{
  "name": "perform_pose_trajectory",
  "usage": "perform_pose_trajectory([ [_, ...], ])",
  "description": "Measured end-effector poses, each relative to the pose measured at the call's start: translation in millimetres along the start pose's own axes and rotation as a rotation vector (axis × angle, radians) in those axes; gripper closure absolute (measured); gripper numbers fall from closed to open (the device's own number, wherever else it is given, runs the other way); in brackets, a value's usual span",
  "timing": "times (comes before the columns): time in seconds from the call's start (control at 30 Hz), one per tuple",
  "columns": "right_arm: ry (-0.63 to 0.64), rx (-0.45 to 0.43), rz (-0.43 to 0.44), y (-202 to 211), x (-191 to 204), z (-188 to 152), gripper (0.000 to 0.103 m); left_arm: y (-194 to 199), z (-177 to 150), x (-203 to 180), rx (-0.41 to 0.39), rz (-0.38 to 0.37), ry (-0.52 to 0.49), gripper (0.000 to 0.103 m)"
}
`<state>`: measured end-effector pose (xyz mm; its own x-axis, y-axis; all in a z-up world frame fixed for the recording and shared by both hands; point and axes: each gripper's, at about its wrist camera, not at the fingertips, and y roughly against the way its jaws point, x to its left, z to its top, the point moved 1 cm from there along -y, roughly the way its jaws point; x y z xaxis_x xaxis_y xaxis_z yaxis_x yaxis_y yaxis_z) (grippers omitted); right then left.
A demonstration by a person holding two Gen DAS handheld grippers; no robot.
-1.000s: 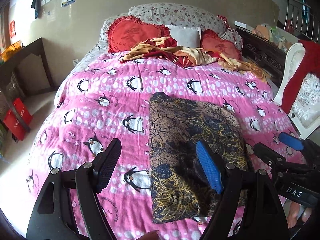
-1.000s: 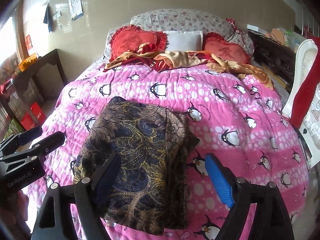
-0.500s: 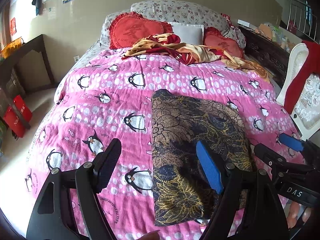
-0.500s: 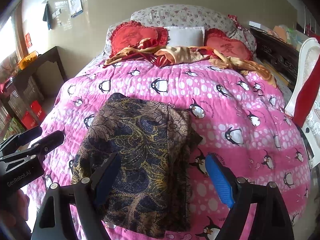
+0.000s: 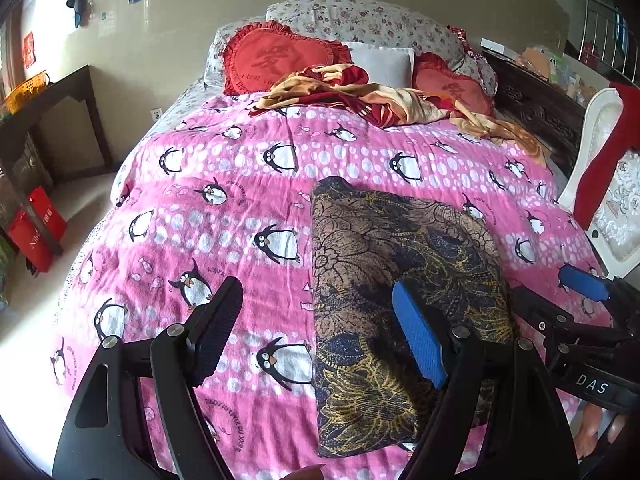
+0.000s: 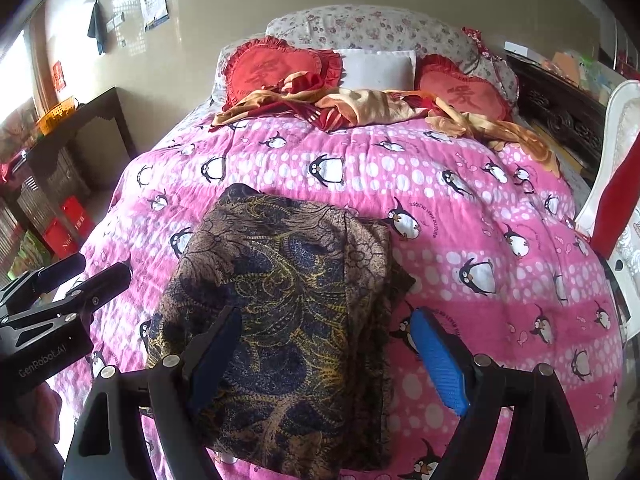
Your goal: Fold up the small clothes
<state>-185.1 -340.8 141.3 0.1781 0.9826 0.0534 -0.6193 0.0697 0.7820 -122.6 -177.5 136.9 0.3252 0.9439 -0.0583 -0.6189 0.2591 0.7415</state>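
A dark brown, blue and gold patterned garment point(image 5: 384, 280) point(image 6: 288, 300) lies folded into a rough rectangle on the pink penguin bedspread point(image 5: 240, 208) point(image 6: 460, 220), near the bed's foot. My left gripper point(image 5: 316, 316) hovers open above the garment's left edge with nothing between its fingers. Over the garment's right half my right gripper point(image 6: 324, 344) is also open and empty. Each gripper shows at the side of the other's view, the right gripper point(image 5: 576, 304) and the left gripper point(image 6: 76, 276).
Red heart cushions point(image 5: 276, 60), a white pillow point(image 5: 380, 64) and a crumpled red and gold cloth point(image 5: 360, 96) lie at the bed's head. A dark side table point(image 5: 52, 120) and red bag point(image 5: 36, 228) stand left, a white chair point(image 5: 600, 168) with red cloth right.
Both views have tilted down slightly, so the bed sits lower in frame. The garment and the open jaws look unchanged.
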Motion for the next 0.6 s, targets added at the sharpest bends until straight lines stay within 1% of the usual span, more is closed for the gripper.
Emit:
perform_pose_trajectory([
  [0.6, -0.007, 0.035, 0.001, -16.5, 0.6, -0.2, 0.019, -14.9, -1.5, -0.6, 0.026, 0.009, -0.009, 0.025],
])
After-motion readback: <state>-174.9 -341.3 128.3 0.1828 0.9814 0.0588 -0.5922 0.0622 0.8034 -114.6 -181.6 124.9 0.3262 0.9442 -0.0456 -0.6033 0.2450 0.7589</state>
